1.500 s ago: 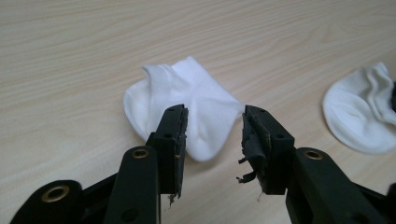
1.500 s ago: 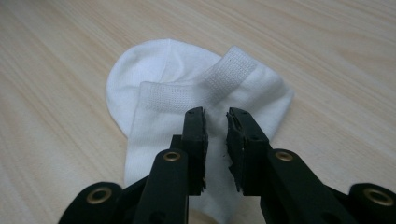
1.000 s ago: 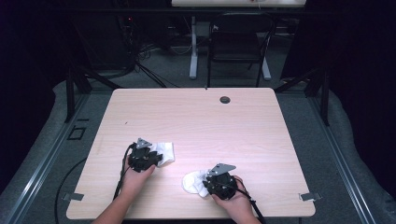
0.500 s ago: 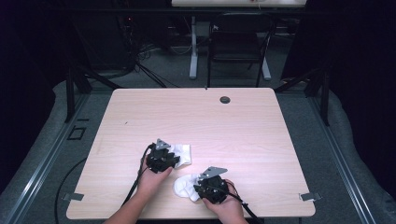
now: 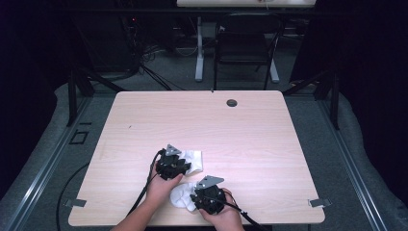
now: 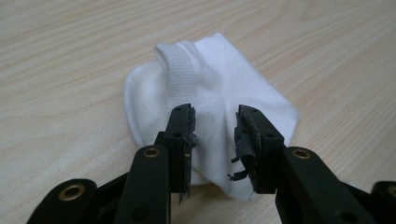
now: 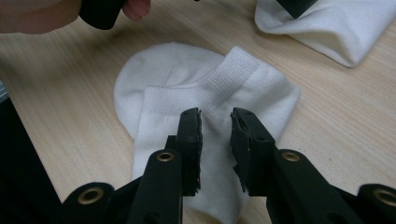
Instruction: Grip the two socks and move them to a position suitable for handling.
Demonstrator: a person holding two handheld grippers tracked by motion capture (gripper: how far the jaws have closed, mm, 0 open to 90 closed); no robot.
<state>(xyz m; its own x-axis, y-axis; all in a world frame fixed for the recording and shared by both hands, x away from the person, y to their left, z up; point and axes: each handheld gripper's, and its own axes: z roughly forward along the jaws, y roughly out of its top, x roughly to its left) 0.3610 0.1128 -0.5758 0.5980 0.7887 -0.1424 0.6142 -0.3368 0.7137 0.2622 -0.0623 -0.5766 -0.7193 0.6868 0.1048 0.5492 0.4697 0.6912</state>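
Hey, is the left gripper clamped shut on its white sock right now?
No, in the left gripper view the left gripper has its jaws apart, with the white sock showing through the gap.

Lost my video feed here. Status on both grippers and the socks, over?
Left gripper open over far sock. Right gripper open over near sock. Socks apart on table, nothing in the way.

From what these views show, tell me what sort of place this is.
Probably a lab or recording workspace: a bare wooden table ringed by dark curtains, loose cables on grey carpet, an office chair behind.
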